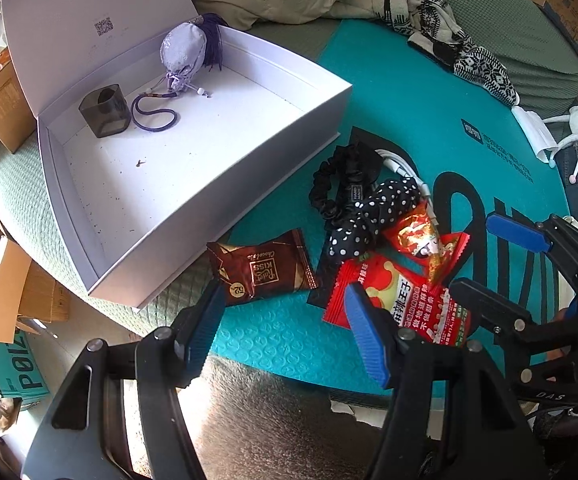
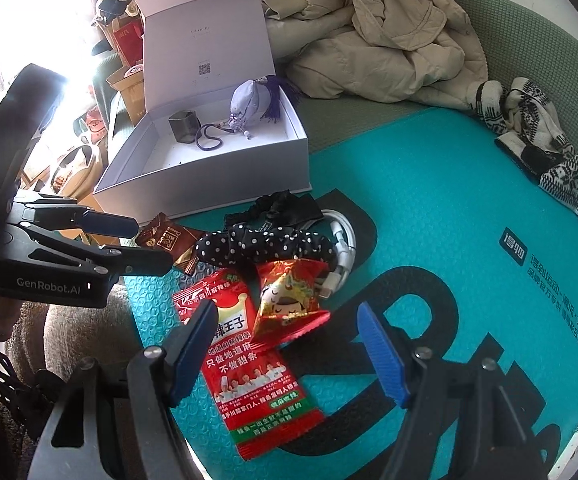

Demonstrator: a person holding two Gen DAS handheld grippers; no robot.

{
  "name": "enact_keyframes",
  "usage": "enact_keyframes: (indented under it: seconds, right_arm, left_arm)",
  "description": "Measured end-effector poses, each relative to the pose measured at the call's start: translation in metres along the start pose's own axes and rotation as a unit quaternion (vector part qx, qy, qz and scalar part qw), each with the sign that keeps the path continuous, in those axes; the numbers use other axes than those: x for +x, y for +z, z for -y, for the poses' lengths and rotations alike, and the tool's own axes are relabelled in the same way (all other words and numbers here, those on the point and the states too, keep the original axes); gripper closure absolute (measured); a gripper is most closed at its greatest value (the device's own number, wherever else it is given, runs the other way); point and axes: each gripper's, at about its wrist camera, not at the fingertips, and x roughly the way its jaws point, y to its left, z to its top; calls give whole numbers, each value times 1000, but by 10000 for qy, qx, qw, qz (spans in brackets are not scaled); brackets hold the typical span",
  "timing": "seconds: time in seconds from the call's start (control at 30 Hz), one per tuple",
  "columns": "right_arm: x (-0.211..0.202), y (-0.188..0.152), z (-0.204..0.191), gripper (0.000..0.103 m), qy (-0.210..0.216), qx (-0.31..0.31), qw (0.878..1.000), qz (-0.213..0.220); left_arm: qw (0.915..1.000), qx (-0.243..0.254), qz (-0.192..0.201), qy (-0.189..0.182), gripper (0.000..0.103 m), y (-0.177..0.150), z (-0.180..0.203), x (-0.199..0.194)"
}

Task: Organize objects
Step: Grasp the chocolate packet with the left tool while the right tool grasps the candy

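Box (image 1: 217, 168) holds pouch (image 1: 181, 56) and small cup (image 1: 107, 111). Snack packets (image 2: 257, 364), hair ties (image 1: 365, 212), cable (image 2: 343, 240) still outside. Left gripper (image 1: 285, 320), right gripper (image 2: 285, 348) both wide, empty.

A green quilted sofa (image 1: 469, 60) fills the scene, a teal mat (image 2: 429, 184) spread across it. A beige jacket (image 2: 389, 36) is heaped at 12 o'clock, cardboard boxes (image 1: 5, 96) at 9 o'clock. Bright daylight glares at 10 o'clock in the right wrist view.
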Motion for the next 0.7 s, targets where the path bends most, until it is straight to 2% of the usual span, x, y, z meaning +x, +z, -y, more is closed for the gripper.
enact_keyframes:
  seconds: [0.13,0.37,0.7]
  right_arm:
    - [10,0,4,30,22,43,10000,-84]
    - [24,1,6,30,101,-3,9998,-184]
    - [37,2,10,30,195,55,9995,-245]
  left_arm:
    - [9999,-98,-125,-6,43,4,-6,13]
    - [9995,-113,-291,98,34,8,-8,33]
    - [9989,-151,-329,307,33,12,-17,47]
